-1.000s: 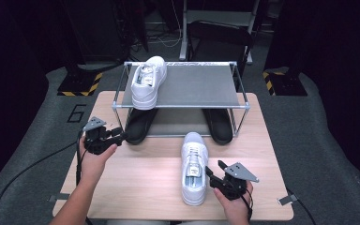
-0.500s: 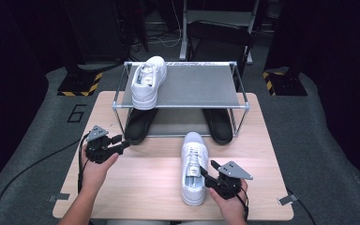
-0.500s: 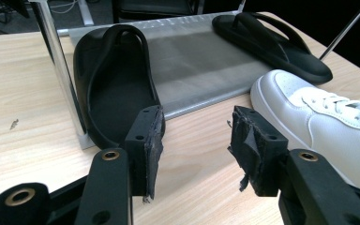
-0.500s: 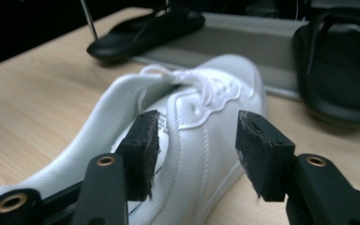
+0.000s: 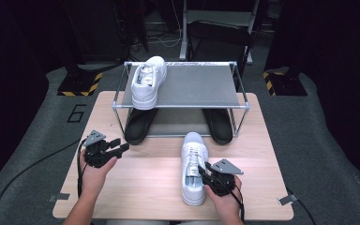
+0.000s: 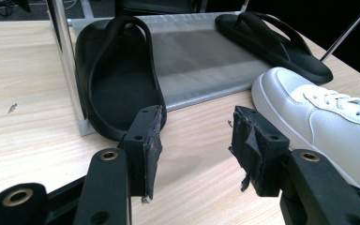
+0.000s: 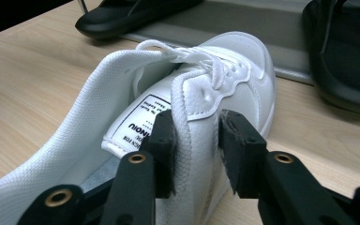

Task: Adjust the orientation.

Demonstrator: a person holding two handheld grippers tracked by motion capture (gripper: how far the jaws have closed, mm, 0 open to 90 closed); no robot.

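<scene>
A white shoe (image 5: pixel 193 164) lies on the wooden table (image 5: pixel 136 187), toe toward the rack. My right gripper (image 5: pixel 205 172) is at its right side near the heel. In the right gripper view the right gripper (image 7: pixel 197 140) is shut on the shoe's (image 7: pixel 225 89) collar wall, one pad inside and one outside. My left gripper (image 5: pixel 122 146) hovers open at the table's left. In the left gripper view the left gripper (image 6: pixel 194 150) holds nothing and faces a black slipper (image 6: pixel 117 89) and the shoe's toe (image 6: pixel 328 126). A second white shoe (image 5: pixel 147 82) sits on the rack's top shelf (image 5: pixel 201 86).
Two black slippers (image 5: pixel 139 124) (image 5: pixel 218 124) rest on the rack's low shelf, toes sticking out toward me. The rack's metal posts (image 6: pixel 68 61) stand at its front corners. Bare wood lies between the grippers. Black cables trail off the table's left edge.
My right gripper has moved left onto the white shoe's collar and closed on it. The left gripper has drifted slightly toward the near edge, still open.
</scene>
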